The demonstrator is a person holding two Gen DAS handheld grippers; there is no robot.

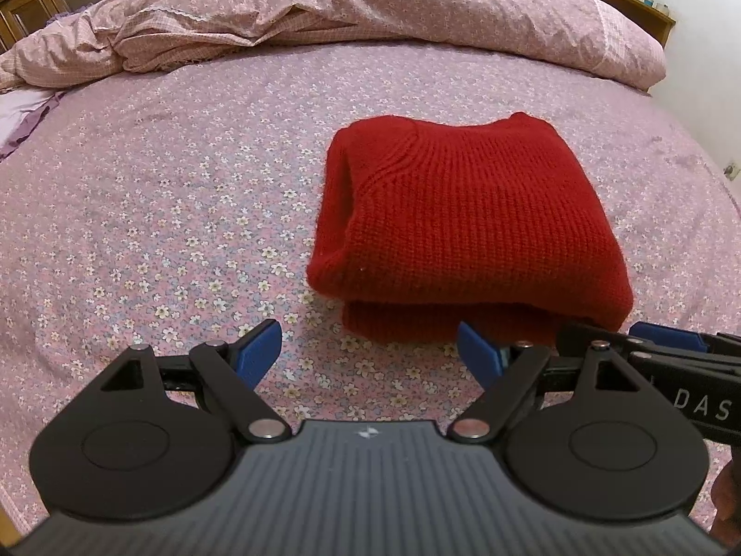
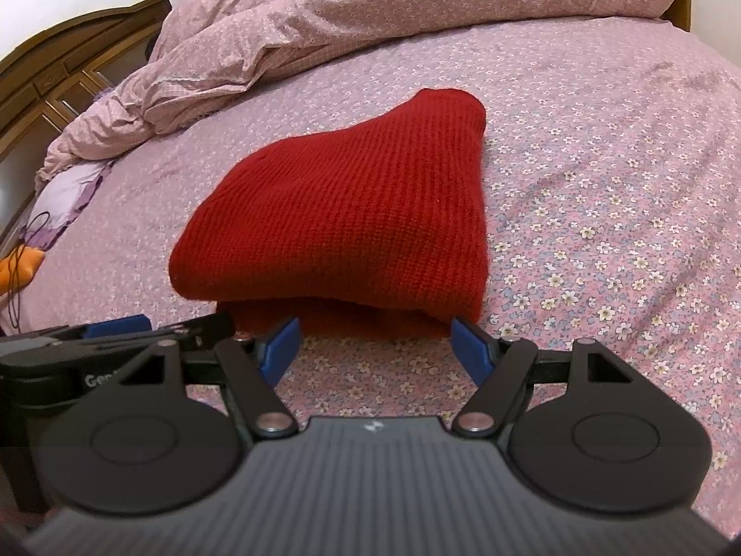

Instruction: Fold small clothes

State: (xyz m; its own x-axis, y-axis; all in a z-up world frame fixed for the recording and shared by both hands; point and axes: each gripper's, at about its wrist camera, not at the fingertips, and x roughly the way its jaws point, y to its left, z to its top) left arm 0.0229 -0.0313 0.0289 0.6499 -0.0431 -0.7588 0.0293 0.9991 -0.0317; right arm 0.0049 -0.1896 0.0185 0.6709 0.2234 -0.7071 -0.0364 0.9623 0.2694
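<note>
Red knit sweater [image 1: 467, 227]: folded into a thick stack, lying on the floral pink bedsheet [image 1: 162, 213], crumpled duvet [image 1: 324, 9] well beyond it. Left gripper [image 1: 370, 354]: jaws spread, empty, blue pads just short of the stack's near edge, the garment ahead and to its right; right gripper [image 2: 375, 347]: jaws spread, empty, the near edge directly ahead between the fingertips, contact not clear.

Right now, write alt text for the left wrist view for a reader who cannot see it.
A red knit sweater lies folded into a compact rectangle on a pink floral bedsheet. The left claw is open just short of its near edge, the right claw beside it. A rumpled pink duvet is heaped behind.
</note>
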